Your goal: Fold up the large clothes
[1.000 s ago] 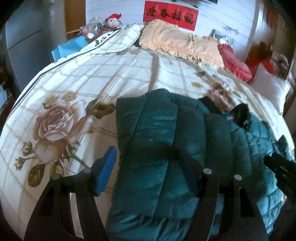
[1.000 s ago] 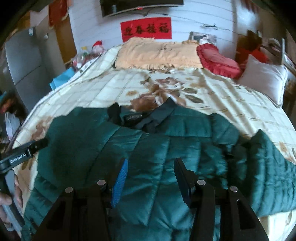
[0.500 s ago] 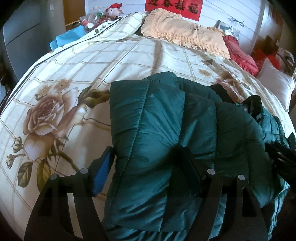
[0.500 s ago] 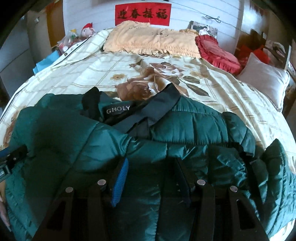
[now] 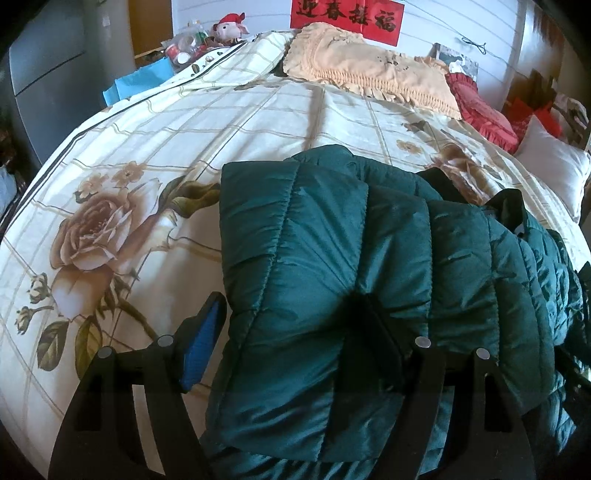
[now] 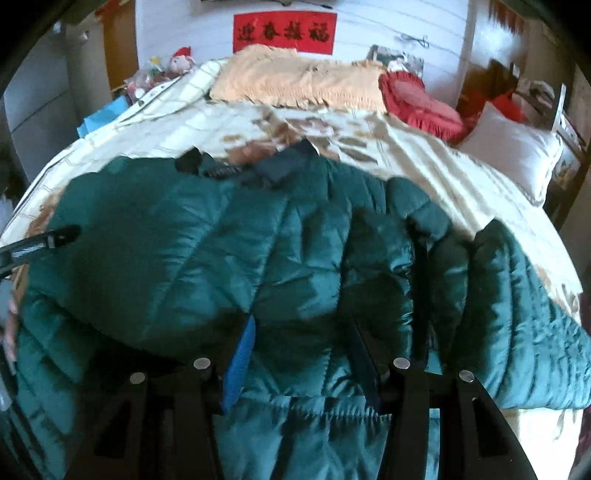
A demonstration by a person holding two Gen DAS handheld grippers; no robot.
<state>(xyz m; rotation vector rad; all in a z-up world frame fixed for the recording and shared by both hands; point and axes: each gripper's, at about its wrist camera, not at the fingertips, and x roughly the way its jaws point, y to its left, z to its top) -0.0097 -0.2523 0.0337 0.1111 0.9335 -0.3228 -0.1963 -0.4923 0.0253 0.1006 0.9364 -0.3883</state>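
A dark green quilted puffer jacket (image 5: 369,266) lies on the floral bedspread (image 5: 147,155), with its left sleeve folded over the body. My left gripper (image 5: 284,332) is open just above the folded sleeve, jaws wide apart, right finger pressing into the fabric. In the right wrist view the jacket (image 6: 221,251) fills the foreground, dark collar (image 6: 284,166) toward the pillows, and its right sleeve (image 6: 517,295) spreads out to the right. My right gripper (image 6: 299,339) is open over the jacket's middle. The left gripper's tip (image 6: 59,236) shows at the left edge.
A peach pillow (image 6: 295,81), a red cushion (image 6: 417,99) and a white pillow (image 6: 513,147) lie at the head of the bed. A cluttered side stand with a plush toy (image 5: 229,27) stands at the far left. The bed's left edge drops off (image 5: 22,206).
The left gripper has stayed over the folded sleeve, with the view shifting slightly. The right gripper has moved, its view now blurred and showing more of the right sleeve.
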